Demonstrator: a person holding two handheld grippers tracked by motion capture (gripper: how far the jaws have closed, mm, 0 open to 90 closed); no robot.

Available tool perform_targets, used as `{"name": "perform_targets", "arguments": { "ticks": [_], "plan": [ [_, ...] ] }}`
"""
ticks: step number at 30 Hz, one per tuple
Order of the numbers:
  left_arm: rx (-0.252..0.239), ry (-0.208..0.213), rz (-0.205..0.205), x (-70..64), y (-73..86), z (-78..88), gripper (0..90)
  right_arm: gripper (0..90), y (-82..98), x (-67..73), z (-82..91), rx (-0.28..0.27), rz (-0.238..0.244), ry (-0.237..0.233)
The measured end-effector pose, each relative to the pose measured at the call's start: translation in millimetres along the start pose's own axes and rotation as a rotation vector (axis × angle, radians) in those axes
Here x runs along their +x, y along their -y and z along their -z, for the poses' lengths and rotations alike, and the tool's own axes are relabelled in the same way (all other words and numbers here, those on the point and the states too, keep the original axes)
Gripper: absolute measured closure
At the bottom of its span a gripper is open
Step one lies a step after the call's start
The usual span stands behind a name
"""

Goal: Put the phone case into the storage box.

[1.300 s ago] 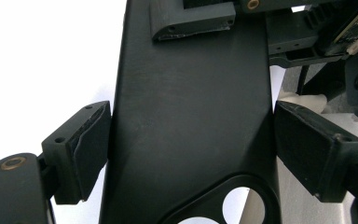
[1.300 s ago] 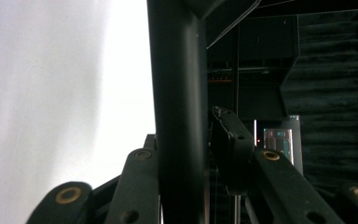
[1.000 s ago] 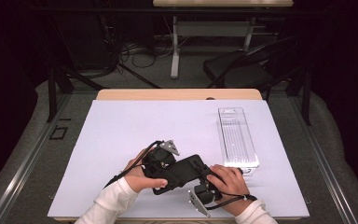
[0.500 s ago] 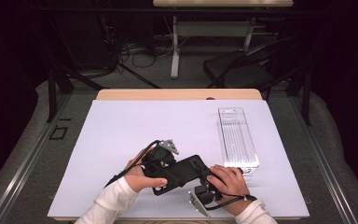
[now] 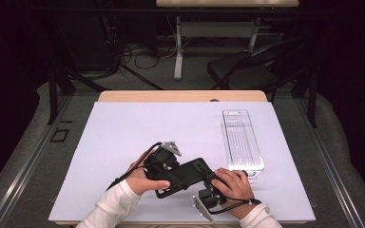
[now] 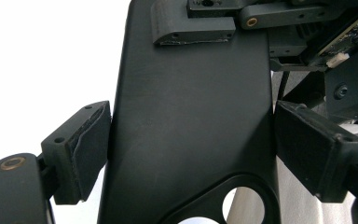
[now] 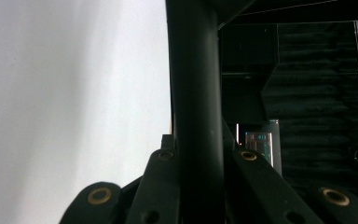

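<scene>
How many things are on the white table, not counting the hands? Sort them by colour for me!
Black: 1, the flat black plate held between the left gripper and the right gripper.
See-through: 1, the clear plastic tray lying on the table's right side.
Total: 2

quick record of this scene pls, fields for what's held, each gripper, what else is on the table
held thing: flat black plate with a round hole near one end, held between both grippers
left gripper: jaws wide, pads at the plate's two long edges
right gripper: shut on the plate's thin edge
other thing: clear plastic tray, lying on the table to the right, apart from the hands
surface: white table top
</scene>
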State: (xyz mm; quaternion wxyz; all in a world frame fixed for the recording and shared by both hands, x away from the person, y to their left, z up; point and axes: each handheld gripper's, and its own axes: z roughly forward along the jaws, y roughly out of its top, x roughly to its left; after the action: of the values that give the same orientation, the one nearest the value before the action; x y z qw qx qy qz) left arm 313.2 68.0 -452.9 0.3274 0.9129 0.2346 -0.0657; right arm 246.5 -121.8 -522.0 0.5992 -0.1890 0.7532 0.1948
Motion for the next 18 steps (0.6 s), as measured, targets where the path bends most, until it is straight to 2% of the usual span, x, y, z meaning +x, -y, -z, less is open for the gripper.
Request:
{"name": "perform_targets", "arguments": {
  "ticks": [18],
  "plan": [
    [-0.013,-0.010,0.009,-0.5,-0.1,0.4,13.5,86.5,1.2,0.1,1.0,0.006,-0.010,0.002]
  ]
}}
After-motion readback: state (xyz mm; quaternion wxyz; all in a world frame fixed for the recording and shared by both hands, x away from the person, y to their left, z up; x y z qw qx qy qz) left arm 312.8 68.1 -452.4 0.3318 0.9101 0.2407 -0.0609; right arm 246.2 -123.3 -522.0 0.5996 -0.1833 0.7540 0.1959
